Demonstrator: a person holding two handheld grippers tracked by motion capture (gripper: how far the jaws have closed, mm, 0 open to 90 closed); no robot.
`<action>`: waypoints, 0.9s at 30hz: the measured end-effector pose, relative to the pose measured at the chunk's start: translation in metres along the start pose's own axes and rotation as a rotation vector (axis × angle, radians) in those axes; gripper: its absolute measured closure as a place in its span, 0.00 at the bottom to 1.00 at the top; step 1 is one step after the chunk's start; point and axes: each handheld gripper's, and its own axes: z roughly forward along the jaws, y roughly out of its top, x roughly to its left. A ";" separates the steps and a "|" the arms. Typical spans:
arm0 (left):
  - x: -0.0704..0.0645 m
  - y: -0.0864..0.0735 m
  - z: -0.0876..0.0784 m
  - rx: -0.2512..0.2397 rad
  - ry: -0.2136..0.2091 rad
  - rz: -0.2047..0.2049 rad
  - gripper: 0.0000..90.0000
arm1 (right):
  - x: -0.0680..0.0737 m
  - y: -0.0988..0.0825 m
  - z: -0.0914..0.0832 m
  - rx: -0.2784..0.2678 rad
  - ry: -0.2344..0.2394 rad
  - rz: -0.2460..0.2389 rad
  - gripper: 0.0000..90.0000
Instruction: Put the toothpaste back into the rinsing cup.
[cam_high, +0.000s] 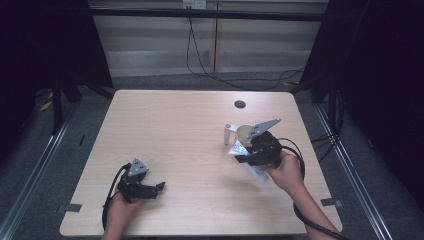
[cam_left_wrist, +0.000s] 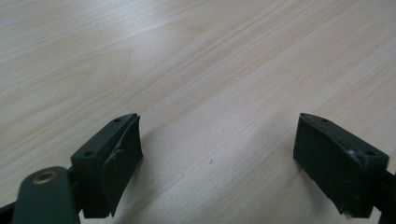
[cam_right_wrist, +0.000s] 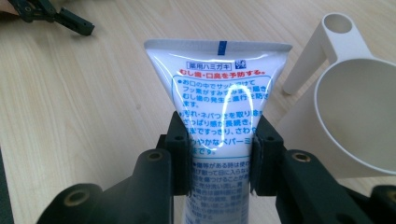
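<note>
the right hand-held gripper (cam_right_wrist: 219, 158) is clamped on a white toothpaste tube (cam_right_wrist: 218, 88), its two black jaws pressing the tube's sides partway along the body, with the flat crimped end and its small blue mark pointing to 12 o'clock in the right gripper view; the tube's lower part, cap included, is cut off below the jaws there. in the high view that tube (cam_high: 252, 171) lies low over the light wood worktop (cam_high: 190, 125) at about 4 o'clock from the centre, mostly covered by the right hand-held gripper (cam_high: 241, 154) and the right hand (cam_high: 286, 172), so only slivers of white and blue show and it is unclear whether it touches the wood. just beyond it, toward 12 o'clock, stands a cream plastic cup (cam_high: 244, 133) with a tall loop handle (cam_high: 228, 135); in the right gripper view the cup (cam_right_wrist: 359, 121) sits at 3 o'clock, close to the tube, its right edge cut off. the left hand-held gripper (cam_high: 161, 186) rests at 7 o'clock on the worktop, held by the left hand (cam_high: 120, 207), whose forearm is cropped by the bottom edge. in the left gripper view its jaws stand wide apart with nothing but bare wood between them (cam_left_wrist: 217, 158). a dark round hole (cam_high: 240, 104) sits near the worktop's far edge.
</note>
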 end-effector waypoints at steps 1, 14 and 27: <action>0.000 0.000 0.000 0.000 0.000 0.000 0.17 | 0.000 0.001 -0.001 -0.006 0.002 -0.002 0.74; -0.001 0.000 0.000 0.003 -0.003 0.000 0.15 | -0.002 0.008 -0.013 -0.043 -0.016 0.008 0.74; -0.001 0.000 0.001 0.002 -0.004 0.000 0.15 | -0.006 0.014 -0.025 -0.122 -0.031 0.033 0.74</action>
